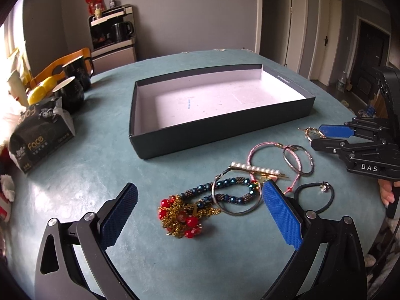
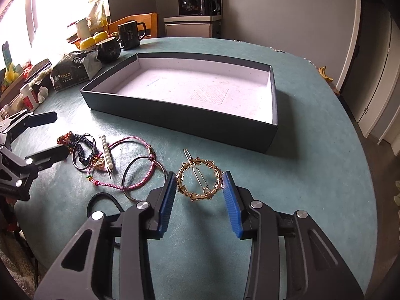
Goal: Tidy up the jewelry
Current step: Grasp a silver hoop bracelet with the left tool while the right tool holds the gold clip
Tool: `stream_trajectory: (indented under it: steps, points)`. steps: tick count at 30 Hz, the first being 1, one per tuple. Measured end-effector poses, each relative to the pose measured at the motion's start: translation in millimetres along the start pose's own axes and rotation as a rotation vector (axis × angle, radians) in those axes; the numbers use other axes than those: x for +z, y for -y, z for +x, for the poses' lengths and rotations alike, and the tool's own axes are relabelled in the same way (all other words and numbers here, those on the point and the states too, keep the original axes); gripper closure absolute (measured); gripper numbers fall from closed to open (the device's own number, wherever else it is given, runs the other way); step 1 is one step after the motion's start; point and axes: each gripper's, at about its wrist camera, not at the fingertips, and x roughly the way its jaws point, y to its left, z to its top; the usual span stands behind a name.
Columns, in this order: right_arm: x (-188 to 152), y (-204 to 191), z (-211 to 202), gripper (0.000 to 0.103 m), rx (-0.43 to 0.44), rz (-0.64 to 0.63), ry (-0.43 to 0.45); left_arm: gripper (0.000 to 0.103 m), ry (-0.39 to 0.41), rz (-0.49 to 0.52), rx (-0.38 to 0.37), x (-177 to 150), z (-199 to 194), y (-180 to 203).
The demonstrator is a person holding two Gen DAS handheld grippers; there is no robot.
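While the shallow dark cardboard box with the white lining (image 2: pixel 271 105) sits bare in the middle of the round teal table (image 2: pixel 312 175), the right gripper (image 2: pixel 198 190) hangs low just in front of it, jaws spread apart, blue ribbed pads (image 2: pixel 167 200) flanking a round gold wreath-shaped hair clip (image 2: pixel 200 181) that lies flat on the table. The clip's rim sits close to both pads; contact cannot be made out, and nothing is pinched.

Over to the left, the left gripper (image 1: pixel 200 210) is wide open too, its blue pads (image 1: pixel 282 215) either side of the jewelry pile. Between them lies a red-bead and gold-chain ornament (image 1: pixel 180 218), tangled with a dark blue beaded bracelet (image 1: pixel 220 190) and overlapped by a thin silver hoop bangle (image 1: pixel 236 195). Just beyond rests a pearl-lined gold hair pin (image 1: pixel 255 168), touching a pink cord bracelet (image 1: pixel 268 157) looped through a second grey metal bangle (image 1: pixel 298 160). A black elastic hair tie with a small charm (image 1: pixel 313 196) lies to the right of the pile, near the right pad.

At the table's far left edge stand two black mugs (image 1: pixel 72 85) and a black tissue pack (image 1: pixel 40 137).
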Motion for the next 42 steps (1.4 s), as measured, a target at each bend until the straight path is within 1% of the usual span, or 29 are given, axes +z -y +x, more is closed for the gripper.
stream_trajectory:
  steps: [4,6,8,11,16,19,21,22,23,24,26,28,30,36,37,38,42]
  points:
    - [-4.8,10.6,-8.3,0.065,0.028,0.062,0.024,0.002,0.02,0.053,-0.099,10.4,-1.9,22.7]
    - [-8.3,14.8,-14.5,0.065,0.032,0.081,0.04,0.002,0.02,0.089,-0.107,16.1,-1.4,36.2]
    - [-12.2,19.6,-21.9,0.065,0.037,0.097,0.057,0.002,-0.001,0.124,-0.138,23.1,3.5,48.0]
    - [-17.4,25.9,-31.5,0.065,0.04,0.113,0.072,0.002,-0.06,0.12,-0.228,30.8,16.2,59.2]
    - [-26.8,34.8,-44.5,0.065,0.027,0.129,0.097,0.002,-0.092,0.155,-0.267,36.5,31.3,77.6]
    - [-32.4,38.8,-48.3,0.065,0.032,0.136,0.106,0.005,-0.101,0.183,-0.288,35.8,37.1,87.7]
    - [-34.6,41.1,-49.4,0.065,0.042,0.142,0.109,0.008,-0.106,0.201,-0.285,34.9,38.4,92.4]
    - [-34.6,41.7,-48.9,0.065,0.048,0.141,0.11,0.014,-0.106,0.209,-0.283,34.6,39.1,94.0]
    - [-35.3,41.9,-48.4,0.065,0.052,0.14,0.11,0.025,-0.107,0.217,-0.28,34.6,39.7,95.5]
    - [-36.3,42.3,-48.4,0.065,0.058,0.142,0.112,0.031,-0.108,0.224,-0.276,35.1,40.8,97.5]
    - [-36.8,42.8,-48.4,0.065,0.067,0.143,0.115,0.037,-0.131,0.23,-0.267,34.8,46.4,97.7]
    - [-36.8,42.9,-47.8,0.065,0.071,0.142,0.116,0.041,-0.139,0.237,-0.267,32.6,47.9,97.0]
    - [-37.2,43.6,-47.8,0.065,0.076,0.142,0.116,0.041,-0.149,0.242,-0.257,31.4,52.3,98.3]
    - [-38.5,44.5,-48.4,0.065,0.085,0.142,0.12,0.041,-0.134,0.249,-0.251,32.0,56.1,100.5]
    - [-37.8,44.9,-48.0,0.065,0.085,0.142,0.12,0.045,-0.131,0.247,-0.258,31.7,54.6,100.9]
    - [-37.8,44.9,-48.2,0.065,0.085,0.142,0.12,0.051,-0.127,0.249,-0.259,31.8,55.0,100.9]
    - [-35.4,42.0,-49.0,0.065,0.08,0.138,0.12,0.053,-0.121,0.246,-0.268,31.6,53.4,100.1]
